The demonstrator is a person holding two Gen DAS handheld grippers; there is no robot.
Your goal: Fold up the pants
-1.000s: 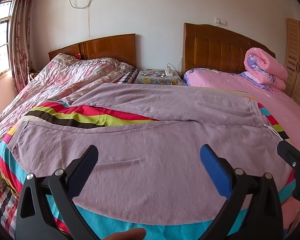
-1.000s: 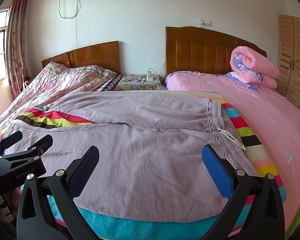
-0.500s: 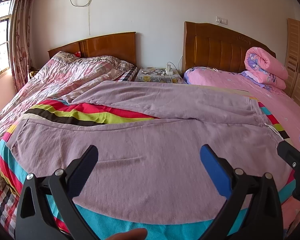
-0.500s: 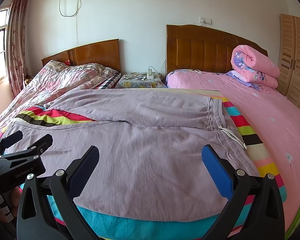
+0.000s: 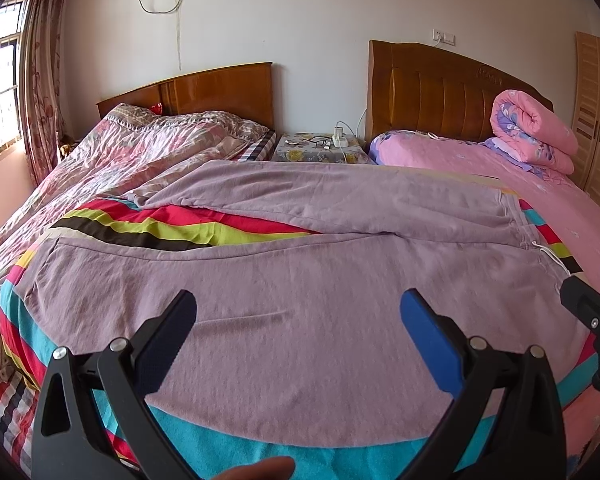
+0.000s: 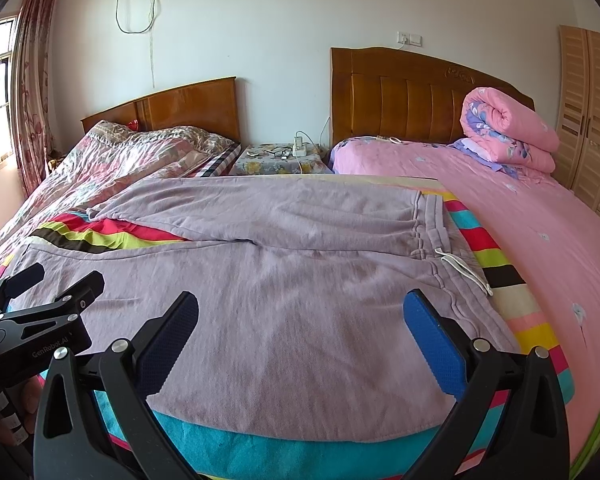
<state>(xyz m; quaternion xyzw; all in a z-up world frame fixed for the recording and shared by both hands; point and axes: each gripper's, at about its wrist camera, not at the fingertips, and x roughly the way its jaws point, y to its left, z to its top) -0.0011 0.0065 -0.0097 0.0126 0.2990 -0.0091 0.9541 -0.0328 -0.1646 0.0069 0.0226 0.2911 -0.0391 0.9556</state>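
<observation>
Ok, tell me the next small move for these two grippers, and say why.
Probably lower both onto the near edge of the pants. The pants lie flat, unfolded, legs spread in a V on the striped blanket. The left gripper and right gripper hover above the near leg, jaws wide open, holding nothing, so a grasp likely comes first.

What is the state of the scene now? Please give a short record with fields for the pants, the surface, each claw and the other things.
pants: mauve pants spread flat, unfolded, legs pointing left, waistband with white drawstring on the right
surface: striped blanket on the bed
left claw: open, above the near leg, holding nothing
right claw: open, above the hip area, holding nothing
background: rolled pink quilt on the pink bed; nightstand between two headboards
</observation>
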